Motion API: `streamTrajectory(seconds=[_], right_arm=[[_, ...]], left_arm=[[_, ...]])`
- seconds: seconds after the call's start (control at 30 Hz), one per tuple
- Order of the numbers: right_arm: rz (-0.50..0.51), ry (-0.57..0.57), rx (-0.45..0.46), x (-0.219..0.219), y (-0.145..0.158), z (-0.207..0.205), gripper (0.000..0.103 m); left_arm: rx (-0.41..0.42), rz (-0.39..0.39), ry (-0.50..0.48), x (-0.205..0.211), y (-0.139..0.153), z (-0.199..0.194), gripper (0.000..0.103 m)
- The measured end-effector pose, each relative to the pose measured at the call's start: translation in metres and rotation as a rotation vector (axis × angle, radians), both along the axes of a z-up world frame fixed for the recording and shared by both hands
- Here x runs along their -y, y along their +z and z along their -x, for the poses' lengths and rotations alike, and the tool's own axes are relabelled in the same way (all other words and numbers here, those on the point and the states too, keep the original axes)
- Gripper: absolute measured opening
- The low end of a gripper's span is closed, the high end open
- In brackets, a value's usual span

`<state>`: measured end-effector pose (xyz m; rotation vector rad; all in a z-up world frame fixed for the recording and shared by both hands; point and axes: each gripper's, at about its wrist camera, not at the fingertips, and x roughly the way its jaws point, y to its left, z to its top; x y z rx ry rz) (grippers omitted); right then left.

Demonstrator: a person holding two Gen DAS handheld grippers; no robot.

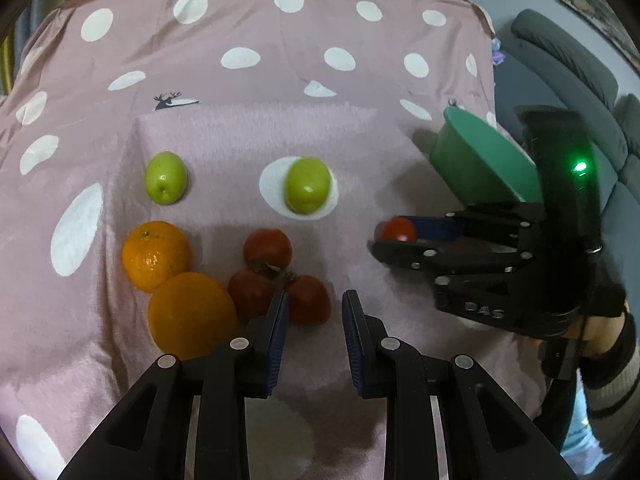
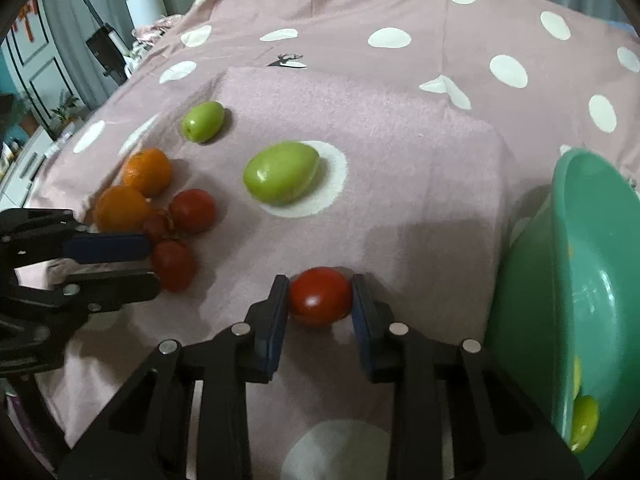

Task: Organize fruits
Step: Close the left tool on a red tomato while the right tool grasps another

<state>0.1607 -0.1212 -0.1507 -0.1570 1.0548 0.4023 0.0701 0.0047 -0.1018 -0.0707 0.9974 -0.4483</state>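
My right gripper (image 2: 320, 294) is shut on a red tomato (image 2: 320, 296), held just above the cloth; it also shows in the left wrist view (image 1: 398, 230), next to the green bowl (image 1: 480, 160). My left gripper (image 1: 314, 308) is open and empty, beside three red tomatoes (image 1: 268, 248). Two oranges (image 1: 156, 256) and two green fruits (image 1: 166, 182), (image 1: 308, 186) lie on the pink cloth. The bowl (image 2: 592, 280) stands at the right and holds a green fruit (image 2: 584, 420).
The pink polka-dot cloth (image 1: 240, 128) covers the table. A grey sofa (image 1: 580, 64) is beyond the right edge. Room furniture and a white lamp (image 2: 146, 4) stand far left in the right wrist view.
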Motion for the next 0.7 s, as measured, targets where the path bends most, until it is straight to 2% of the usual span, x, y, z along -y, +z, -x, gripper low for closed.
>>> streamTrajectory(seconds=[0.2, 0.6, 0.7], right_arm=[[-0.119, -0.029, -0.015, 0.014, 0.01, 0.019, 0.031], [-0.206, -0.043, 0.007, 0.025, 0.024, 0.04, 0.031], [-0.219, -0.044, 0.013, 0.027, 0.026, 0.041, 0.031]], left_arm=[[-0.019, -0.015, 0.009, 0.001, -0.007, -0.005, 0.026], [-0.014, -0.076, -0.029, 0.029, -0.007, -0.029, 0.027], [0.007, -0.121, -0.041, 0.04, -0.006, -0.036, 0.028]])
